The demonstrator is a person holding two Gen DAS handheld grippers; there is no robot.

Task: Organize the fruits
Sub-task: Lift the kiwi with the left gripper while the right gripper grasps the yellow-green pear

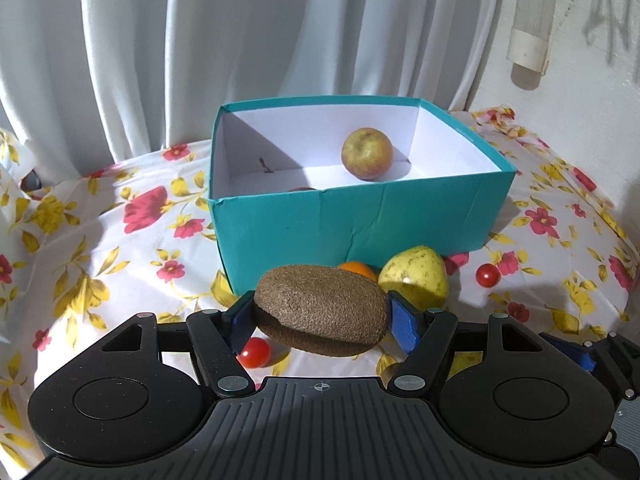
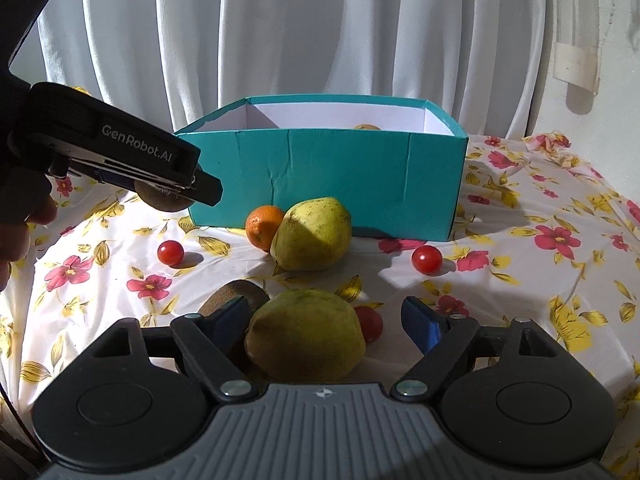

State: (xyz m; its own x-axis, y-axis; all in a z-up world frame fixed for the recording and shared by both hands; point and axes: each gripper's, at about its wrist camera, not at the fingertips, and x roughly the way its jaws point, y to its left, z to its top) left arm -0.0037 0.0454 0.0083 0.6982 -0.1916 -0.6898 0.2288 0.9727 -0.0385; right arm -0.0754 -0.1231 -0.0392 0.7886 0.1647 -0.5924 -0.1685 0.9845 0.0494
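- The left gripper (image 1: 322, 316) holds a brown kiwi (image 1: 322, 310) between its blue pads, lifted off the cloth, in front of the teal box (image 1: 360, 220).
- In the right wrist view the same gripper sits at 9 o'clock of the box, with the kiwi under its tip.
- The right gripper (image 2: 324, 320) is around a yellow-green pear (image 2: 306, 332). The left pad is at the pear's side and the right pad (image 2: 420, 322) stands clearly apart from it, so the pear is between the jaws but not yet clamped.
- I judge the step as follows: the kiwi is on its way to the box, and the pear is about to be picked.
- The next move calls for lifting the kiwi over the near wall of the box, which is rather high, and releasing it in a free place.
- The right jaws must narrow evenly on the pear; it is round and smooth, so it could roll aside.
- Inside the box an apple (image 1: 367, 154) lies at 1 o'clock from the box centre.
- On the flowered cloth (image 2: 540, 280), a second pear (image 2: 314, 234) and an orange (image 2: 262, 224) touch each other just before the box.
- Cherry tomatoes lie at 8 o'clock (image 2: 171, 253) and 4 o'clock (image 2: 427, 259) of this pair.
- Another kiwi (image 2: 230, 300) lies at 10 o'clock of the pear between the jaws, partly hidden.
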